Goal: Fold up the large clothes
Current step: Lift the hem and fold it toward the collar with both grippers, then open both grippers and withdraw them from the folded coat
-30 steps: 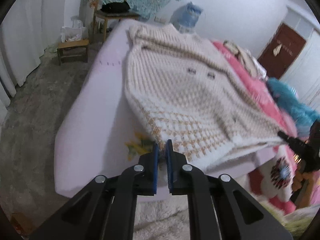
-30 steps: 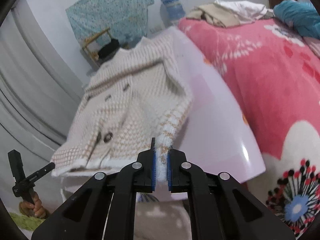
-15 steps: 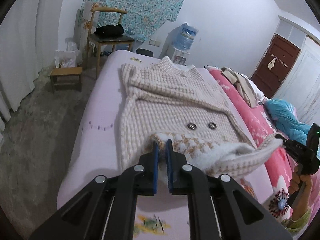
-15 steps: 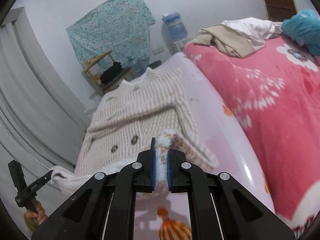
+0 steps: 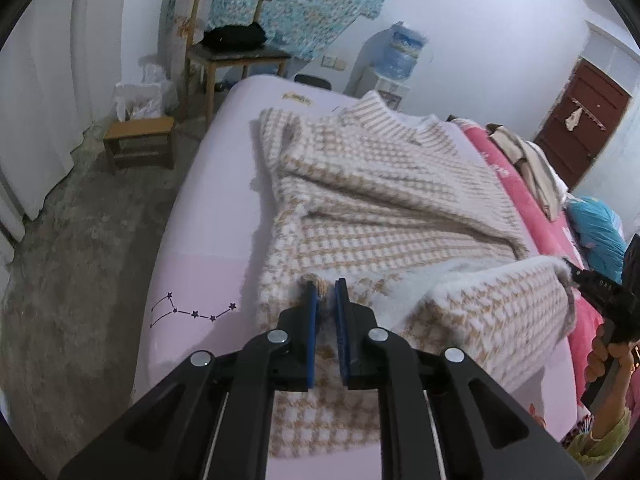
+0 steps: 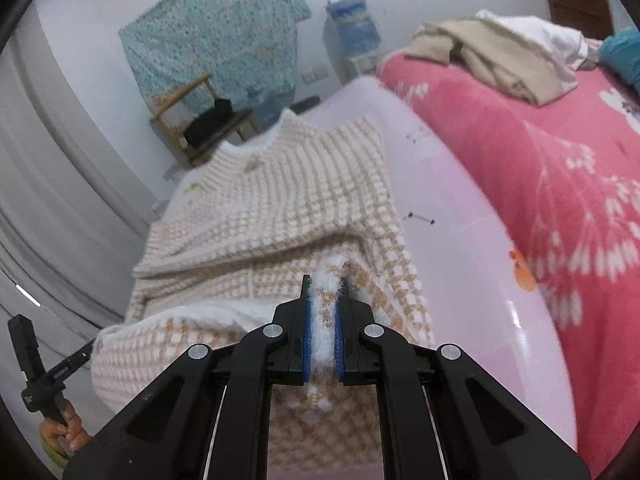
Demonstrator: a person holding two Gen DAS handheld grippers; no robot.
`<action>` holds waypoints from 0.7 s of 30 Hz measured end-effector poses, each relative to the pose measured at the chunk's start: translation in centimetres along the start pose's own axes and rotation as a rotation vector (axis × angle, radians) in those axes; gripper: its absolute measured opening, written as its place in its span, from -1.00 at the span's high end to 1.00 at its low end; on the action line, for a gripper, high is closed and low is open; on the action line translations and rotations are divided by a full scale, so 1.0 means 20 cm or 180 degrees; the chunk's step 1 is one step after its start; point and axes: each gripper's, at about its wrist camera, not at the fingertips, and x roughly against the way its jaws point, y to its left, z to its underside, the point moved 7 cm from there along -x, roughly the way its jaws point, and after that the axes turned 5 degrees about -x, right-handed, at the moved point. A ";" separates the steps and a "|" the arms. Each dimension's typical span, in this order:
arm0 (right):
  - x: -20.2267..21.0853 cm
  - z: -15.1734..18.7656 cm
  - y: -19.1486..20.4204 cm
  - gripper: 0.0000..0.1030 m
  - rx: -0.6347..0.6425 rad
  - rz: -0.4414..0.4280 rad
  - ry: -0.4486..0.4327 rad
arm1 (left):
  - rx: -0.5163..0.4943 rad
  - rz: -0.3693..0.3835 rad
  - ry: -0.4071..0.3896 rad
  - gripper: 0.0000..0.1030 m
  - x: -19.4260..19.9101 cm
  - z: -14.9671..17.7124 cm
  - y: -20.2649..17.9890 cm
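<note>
Cream-and-tan checked knit sweater [image 5: 384, 208] lies spread on the pale pink bed [image 5: 208, 216], collar toward the far end, its lower part doubled back over the body. The left tool [image 5: 325, 292] is clenched on the near left corner of the fleecy hem, the cloth pinched between its blue pads, and the folded band runs from there to the right. The right tool [image 6: 323, 296] grips the opposite corner of the same hem, white fleece showing between its pads, with the sweater [image 6: 280, 208] stretching ahead and to the left of it. Each tool shows at the edge of the other's view, holding the far end of the fold. Beside the bed on the right lies a pink flowered blanket [image 6: 560, 184] carrying a heap of beige and white clothes [image 6: 496, 52]. A wooden chair [image 5: 228, 44] stands past the head of the bed.
</note>
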 end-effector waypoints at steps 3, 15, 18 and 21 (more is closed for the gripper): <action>-0.10 0.03 -0.02 0.59 0.0008 0.0056 0.0173 | 0.0048 0.0012 0.0115 0.65 -0.05 0.01 0.02; 0.16 0.14 0.11 -0.05 0.0309 -0.0104 -0.0021 | -0.0139 0.0271 -0.0406 -0.15 0.26 -0.01 -0.11; 0.13 0.23 0.22 0.03 0.0546 -0.0178 0.0115 | -0.0411 0.0409 -0.0247 -0.15 0.20 0.05 -0.27; -0.03 0.35 0.26 0.12 0.0660 -0.0102 0.0443 | -0.0581 0.0213 0.0162 -0.15 0.02 0.16 -0.35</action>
